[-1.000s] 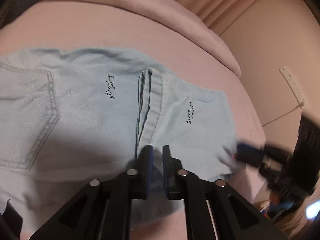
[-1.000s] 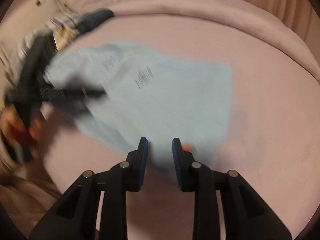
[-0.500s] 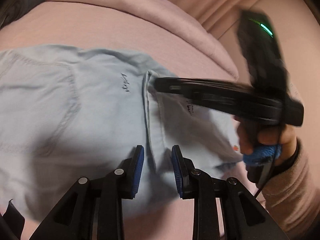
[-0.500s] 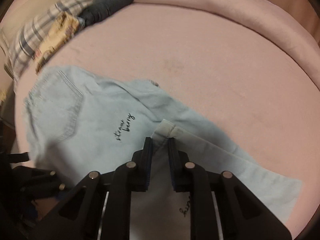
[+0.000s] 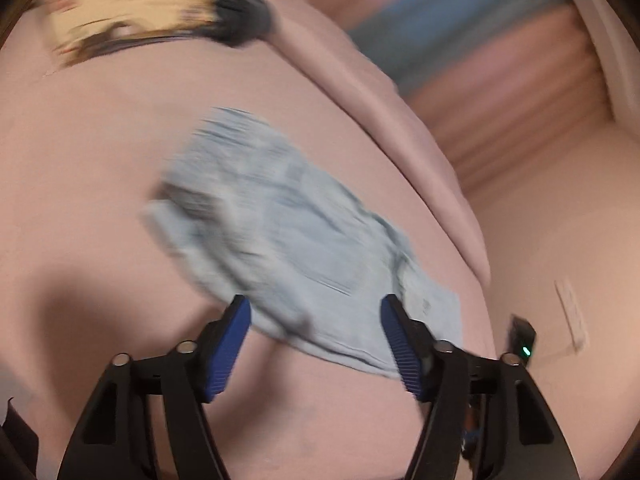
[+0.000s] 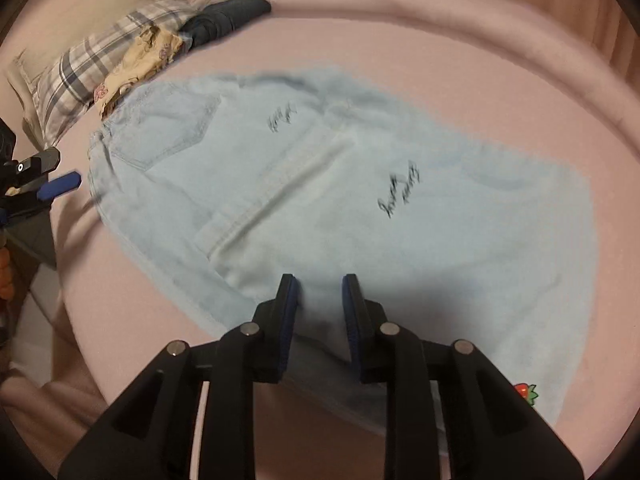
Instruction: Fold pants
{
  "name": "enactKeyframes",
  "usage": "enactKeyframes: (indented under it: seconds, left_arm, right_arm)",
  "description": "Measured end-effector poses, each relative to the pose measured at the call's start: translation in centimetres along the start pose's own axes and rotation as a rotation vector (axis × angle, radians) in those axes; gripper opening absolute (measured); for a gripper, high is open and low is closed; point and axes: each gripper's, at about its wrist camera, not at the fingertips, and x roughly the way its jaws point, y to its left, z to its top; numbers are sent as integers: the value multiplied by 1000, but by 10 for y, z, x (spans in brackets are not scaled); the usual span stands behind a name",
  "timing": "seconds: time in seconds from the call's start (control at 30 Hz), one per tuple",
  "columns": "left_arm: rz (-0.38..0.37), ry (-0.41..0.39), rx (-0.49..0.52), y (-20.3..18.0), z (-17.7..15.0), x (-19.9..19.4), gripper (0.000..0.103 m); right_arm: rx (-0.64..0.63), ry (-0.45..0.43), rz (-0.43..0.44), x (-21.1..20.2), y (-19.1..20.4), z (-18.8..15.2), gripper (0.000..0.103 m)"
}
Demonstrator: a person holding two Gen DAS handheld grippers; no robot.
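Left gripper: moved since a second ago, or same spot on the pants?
Yes. The left gripper has pulled back off the pants, which now lie smaller and further ahead on the pink bed; its jaws are opening, pressing on nothing.

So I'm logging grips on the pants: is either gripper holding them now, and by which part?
Neither. The left gripper is opening wide, clear of the pants. The right gripper is opening above them, gripping nothing.

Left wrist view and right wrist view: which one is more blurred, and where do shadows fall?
Left wrist view: heavy motion smear over the pants and pillows; shadow on the sheet at lower left. Right wrist view: sharper, lettering only slightly smeared; dark shadow on the pants just ahead of the right gripper.
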Motion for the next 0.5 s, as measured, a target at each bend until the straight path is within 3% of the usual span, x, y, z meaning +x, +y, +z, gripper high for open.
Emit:
enactKeyframes:
  seconds: [0.07, 0.13, 0.2, 0.3, 0.5]
  left_arm:
    - [4, -20, -68, 17, 0, -7, 75]
    - [18, -32, -122, 28, 1, -8, 75]
    - [26, -40, -185, 40, 0, -8, 75]
    - [7, -48, -262, 46, 4, 5, 75]
    - [-9, -67, -315, 49, 13, 10, 76]
  right_arm:
    - [0, 27, -40, -5, 8, 11, 26]
    - [9, -27, 23, -21, 21, 22, 26]
    - [-17, -71, 68, -32, 39, 31, 33]
    - [-54, -86, 107, -31, 60, 39, 34]
    - [-75, -61, 152, -16, 87, 42, 35]
